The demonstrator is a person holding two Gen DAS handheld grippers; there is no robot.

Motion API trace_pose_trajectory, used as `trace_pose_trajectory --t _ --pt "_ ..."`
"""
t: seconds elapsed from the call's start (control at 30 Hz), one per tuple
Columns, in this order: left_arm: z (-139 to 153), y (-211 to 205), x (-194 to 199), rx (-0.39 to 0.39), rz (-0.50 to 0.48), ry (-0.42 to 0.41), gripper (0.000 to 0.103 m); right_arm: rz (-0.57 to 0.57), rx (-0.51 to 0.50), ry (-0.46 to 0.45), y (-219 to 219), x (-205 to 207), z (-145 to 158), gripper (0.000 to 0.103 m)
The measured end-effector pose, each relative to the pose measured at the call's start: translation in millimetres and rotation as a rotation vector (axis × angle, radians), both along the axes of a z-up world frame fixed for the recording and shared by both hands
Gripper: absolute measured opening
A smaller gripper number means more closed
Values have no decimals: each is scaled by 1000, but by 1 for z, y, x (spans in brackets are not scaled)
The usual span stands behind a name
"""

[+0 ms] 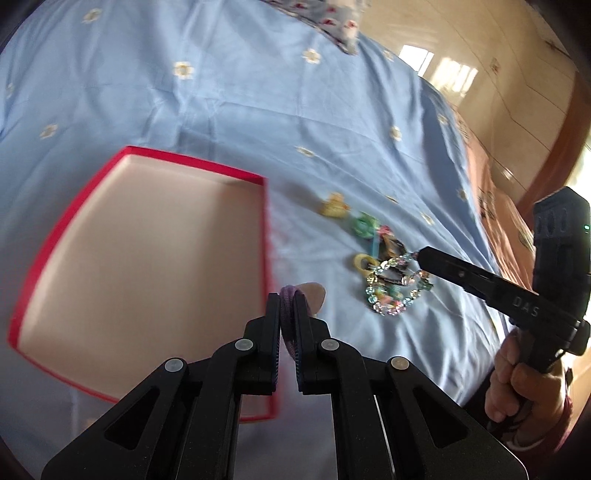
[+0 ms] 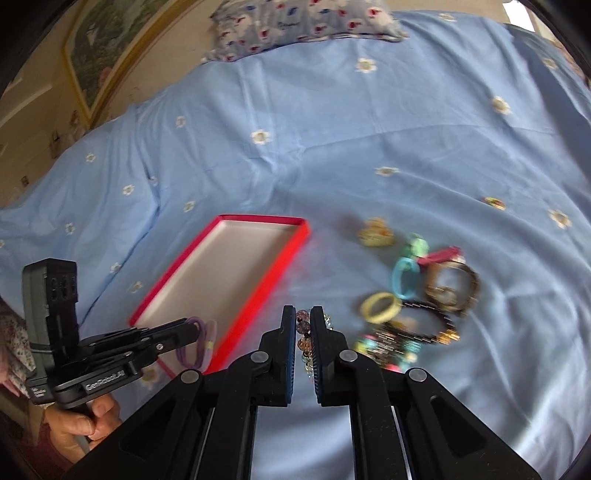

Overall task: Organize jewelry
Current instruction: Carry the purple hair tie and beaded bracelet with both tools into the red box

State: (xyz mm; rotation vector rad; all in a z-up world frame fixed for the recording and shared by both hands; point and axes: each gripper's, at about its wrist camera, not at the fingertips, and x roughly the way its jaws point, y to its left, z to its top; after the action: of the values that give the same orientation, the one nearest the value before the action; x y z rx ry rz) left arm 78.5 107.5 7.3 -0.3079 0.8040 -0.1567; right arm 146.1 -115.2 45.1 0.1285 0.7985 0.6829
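Note:
A red box (image 1: 192, 160) with a bare pink inside lies open on the blue bedsheet, also seen from the right wrist as the red box (image 2: 258, 219). My left gripper (image 1: 287, 299) is shut on a purple hair band (image 1: 290, 321) just right of the box's right rim; from the other side the left gripper (image 2: 194, 330) carries purple and pink bands (image 2: 201, 343) over the box's near corner. My right gripper (image 2: 303, 312) is shut on a crystal bead bracelet (image 2: 304, 332). In the left wrist view the right gripper (image 1: 421, 254) holds that bracelet (image 1: 391, 311) over the jewelry pile (image 1: 369, 240).
The pile (image 2: 417, 295) right of the box holds a yellow duck clip (image 2: 375, 232), cyan ring (image 2: 404, 277), yellow ring (image 2: 380, 306) and brown bangle (image 2: 450, 288). A floral pillow (image 2: 306, 22) lies at the bed's far end. The bed's edge and tiled floor (image 1: 480, 74) are to the right.

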Motion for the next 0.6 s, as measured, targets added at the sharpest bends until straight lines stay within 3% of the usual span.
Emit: trace_pose_trajectory --t 0.3,0.6 --pt "-5 60 8 36 123 28 5 150 41 10 72 6 3 7" --pt "-15 106 44 93 187 83 5 236 73 57 135 31 -13 7"
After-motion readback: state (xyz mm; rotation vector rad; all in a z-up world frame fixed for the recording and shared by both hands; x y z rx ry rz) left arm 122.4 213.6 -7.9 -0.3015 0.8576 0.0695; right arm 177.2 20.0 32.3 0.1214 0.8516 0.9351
